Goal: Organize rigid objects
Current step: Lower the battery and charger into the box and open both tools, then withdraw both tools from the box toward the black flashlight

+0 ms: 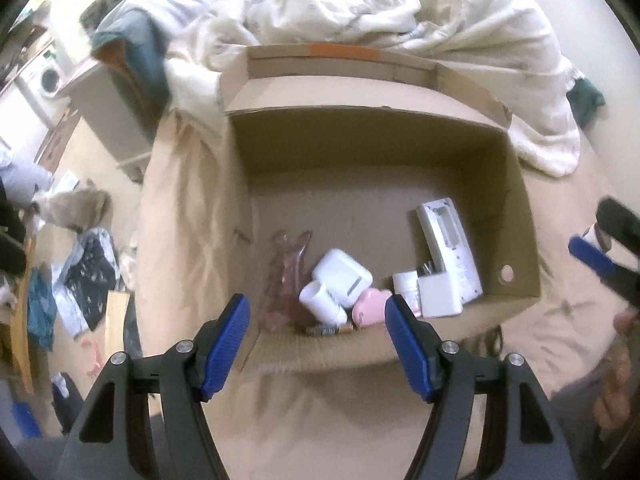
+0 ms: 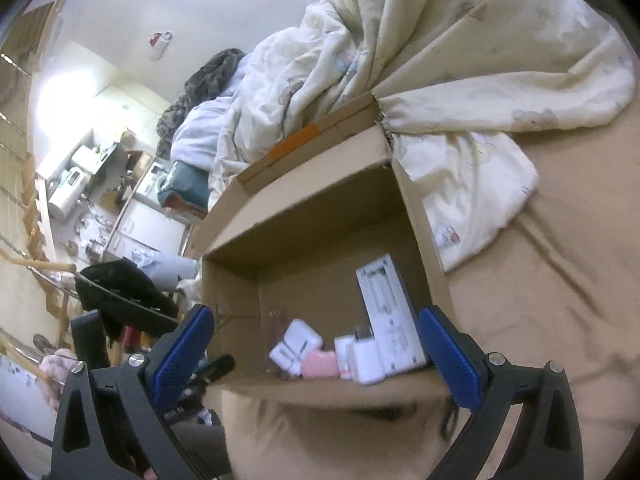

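Note:
An open cardboard box [image 1: 520, 216] stands on a tan bedsheet. Inside lie a white remote-like device [image 1: 450, 240], a white square case [image 1: 342, 276], a white cylinder bottle [image 1: 320, 302], a pink case [image 1: 370, 306], a white adapter block [image 1: 438, 294], a clear pinkish hair clip [image 1: 290, 276] and a small battery [image 1: 332, 330]. My left gripper [image 1: 318, 320] is open and empty, just above the box's near wall. My right gripper [image 2: 316, 348] is open and empty at the near wall of the box [image 2: 320, 390]; the remote [image 2: 390, 320] and pink case [image 2: 318, 362] show between its fingers.
A rumpled cream duvet [image 1: 360, 4] lies behind the box and along its right side [image 2: 460, 80]. The bedsheet [image 1: 180, 208] drops off at the left to a cluttered floor with clothes [image 1: 86, 276]. The right gripper's finger [image 1: 592, 256] shows at the right edge.

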Demonstrator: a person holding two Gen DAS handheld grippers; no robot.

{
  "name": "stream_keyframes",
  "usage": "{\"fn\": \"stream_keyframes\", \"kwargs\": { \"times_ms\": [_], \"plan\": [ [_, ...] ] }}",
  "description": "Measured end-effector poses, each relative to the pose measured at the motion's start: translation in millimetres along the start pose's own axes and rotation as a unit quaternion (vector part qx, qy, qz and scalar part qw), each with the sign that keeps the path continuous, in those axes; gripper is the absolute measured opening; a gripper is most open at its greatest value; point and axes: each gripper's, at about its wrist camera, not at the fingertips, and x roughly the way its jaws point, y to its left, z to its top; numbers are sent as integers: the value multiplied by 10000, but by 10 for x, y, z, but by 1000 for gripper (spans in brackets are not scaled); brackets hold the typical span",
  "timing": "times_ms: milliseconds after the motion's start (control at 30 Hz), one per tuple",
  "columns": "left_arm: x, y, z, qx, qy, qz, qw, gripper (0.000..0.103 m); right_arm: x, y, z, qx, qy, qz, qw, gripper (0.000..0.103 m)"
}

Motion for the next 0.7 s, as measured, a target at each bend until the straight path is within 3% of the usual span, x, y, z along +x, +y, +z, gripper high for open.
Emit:
{"fn": "stream_keyframes", "kwargs": {
  "times_ms": [333,467,600,700],
  "plan": [
    [-53,81,-366,-415,245,-92,9988,67,-109,-60,-442,211,400,-294,9985,103],
    [-9,-13,-487,-258,343,-105,9990,67,-33,-217,-568,437,523,-475,9965,103],
    [75,-157,-609,-49,444,-365,9983,67,0,-399,-582,787,562,-617,9934,103],
    [160,-252,-697,38,477,-270,9985,67,18,-481,-547,973,548,-611,9919,103]
  ]
}}
